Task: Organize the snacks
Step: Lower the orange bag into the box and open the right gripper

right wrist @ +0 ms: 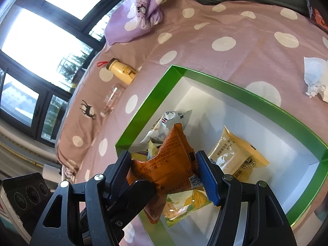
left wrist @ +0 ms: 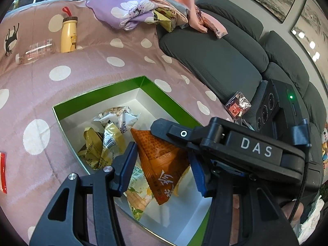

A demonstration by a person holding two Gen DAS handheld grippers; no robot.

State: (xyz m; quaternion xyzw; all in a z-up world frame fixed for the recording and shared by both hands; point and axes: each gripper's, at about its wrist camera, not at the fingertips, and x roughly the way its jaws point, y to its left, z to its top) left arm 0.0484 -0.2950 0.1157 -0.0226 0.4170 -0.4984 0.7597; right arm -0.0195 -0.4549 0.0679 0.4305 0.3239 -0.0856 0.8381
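An orange snack packet (left wrist: 162,160) hangs over the green box (left wrist: 98,88) with white walls. My left gripper (left wrist: 163,155) has a pad against each side of it. The right gripper's upper finger (left wrist: 164,127) reaches in from the right onto the packet's top. In the right wrist view my right gripper (right wrist: 163,160) is shut on the same orange packet (right wrist: 170,160), and a left-gripper finger (right wrist: 139,190) crosses its lower left. White and gold packets (left wrist: 110,131) and a yellow corn packet (right wrist: 184,205) lie inside the box (right wrist: 225,82).
The box sits on a pink polka-dot cover (left wrist: 41,94). A yellow bottle (left wrist: 68,34) and a clear bottle (left wrist: 34,51) lie at the far left. Purple cloth (left wrist: 127,10) and a grey sofa (left wrist: 215,51) with a red packet (left wrist: 237,104) are behind. A crumpled tissue (right wrist: 315,78) lies right.
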